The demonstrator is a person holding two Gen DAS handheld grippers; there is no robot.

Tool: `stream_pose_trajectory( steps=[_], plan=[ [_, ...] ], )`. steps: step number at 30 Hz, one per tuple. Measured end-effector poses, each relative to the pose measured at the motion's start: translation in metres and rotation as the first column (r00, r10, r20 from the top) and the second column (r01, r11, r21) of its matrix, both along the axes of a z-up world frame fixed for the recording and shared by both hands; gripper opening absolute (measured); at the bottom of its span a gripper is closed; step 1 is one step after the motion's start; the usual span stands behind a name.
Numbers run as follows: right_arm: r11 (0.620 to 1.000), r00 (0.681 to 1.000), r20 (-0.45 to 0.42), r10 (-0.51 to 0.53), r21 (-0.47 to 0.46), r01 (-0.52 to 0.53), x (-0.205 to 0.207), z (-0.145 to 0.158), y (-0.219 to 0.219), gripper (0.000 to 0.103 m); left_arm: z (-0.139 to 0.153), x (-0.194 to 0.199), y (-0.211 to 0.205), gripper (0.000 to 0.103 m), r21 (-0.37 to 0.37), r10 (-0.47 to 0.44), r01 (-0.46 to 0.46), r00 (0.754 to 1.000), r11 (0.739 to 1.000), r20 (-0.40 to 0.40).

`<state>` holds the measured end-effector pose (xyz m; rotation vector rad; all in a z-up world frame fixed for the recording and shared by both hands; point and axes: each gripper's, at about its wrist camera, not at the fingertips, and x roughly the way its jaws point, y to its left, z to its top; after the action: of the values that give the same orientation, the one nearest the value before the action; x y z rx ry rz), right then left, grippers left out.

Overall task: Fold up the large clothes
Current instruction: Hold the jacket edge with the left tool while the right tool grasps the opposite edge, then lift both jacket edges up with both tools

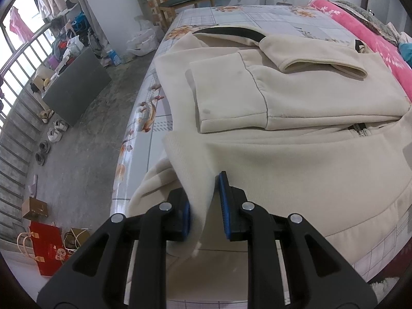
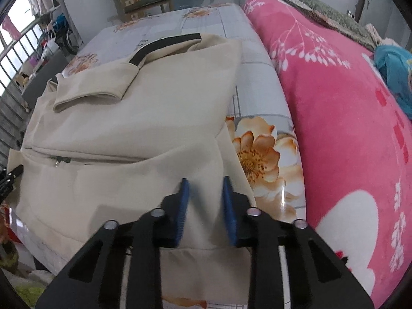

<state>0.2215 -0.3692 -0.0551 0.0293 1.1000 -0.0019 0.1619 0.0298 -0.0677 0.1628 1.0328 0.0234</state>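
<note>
Blue-padded jaws of the left gripper [image 1: 204,206] are standing apart around the cream jacket's [image 1: 296,159] hem corner at lower centre; the right gripper [image 2: 204,211], jaws likewise apart, is straddling the opposite corner. Sleeves already lying folded across mid-frame on the bed [image 1: 270,18], the bottom-up fold is seemingly starting, needing both to clamp and lift together.

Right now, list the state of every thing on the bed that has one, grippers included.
Cream fleece zip jacket: flat on the bed, both sleeves folded across its body.
Jacket's zipper: closed where visible.
Left gripper: open, fingers either side of the raised hem corner.
Right gripper: open, hem between its fingers.
Pink plush blanket: heaped beside the jacket.
</note>
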Motion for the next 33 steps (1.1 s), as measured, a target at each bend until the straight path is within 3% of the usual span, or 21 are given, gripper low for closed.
stream_pose_trajectory(
  steps=[2, 5, 11, 21, 33],
  plan=[
    [0.999, 1.0, 0.009, 0.023, -0.035, -0.023, 0.0, 0.003, 0.008, 0.013, 0.0, 0.0, 0.0, 0.018, 0.0, 0.0, 0.0, 1.0, 1.0, -0.001],
    [0.994, 0.998, 0.016, 0.057, -0.096, -0.055, -0.003, 0.004, 0.017, 0.013, 0.0, 0.0, 0.0, 0.018, 0.001, 0.0, 0.0, 1.0, 1.0, -0.001],
    [0.997, 1.0, -0.005, 0.023, -0.074, -0.023, 0.0, -0.004, 0.01, 0.014, 0.0, 0.0, -0.001, 0.018, 0.012, -0.002, 0.002, 1.0, 1.0, -0.001],
    [0.982, 0.999, -0.002, 0.046, -0.181, -0.046, -0.001, -0.005, 0.025, 0.014, 0.0, -0.001, -0.001, 0.018, 0.015, -0.002, 0.002, 1.0, 1.0, 0.0],
    [0.979, 0.999, -0.001, 0.04, -0.201, -0.04, -0.001, -0.006, 0.028, 0.014, 0.0, -0.003, -0.003, 0.018, 0.035, -0.005, 0.005, 1.0, 0.999, 0.003]
  ],
)
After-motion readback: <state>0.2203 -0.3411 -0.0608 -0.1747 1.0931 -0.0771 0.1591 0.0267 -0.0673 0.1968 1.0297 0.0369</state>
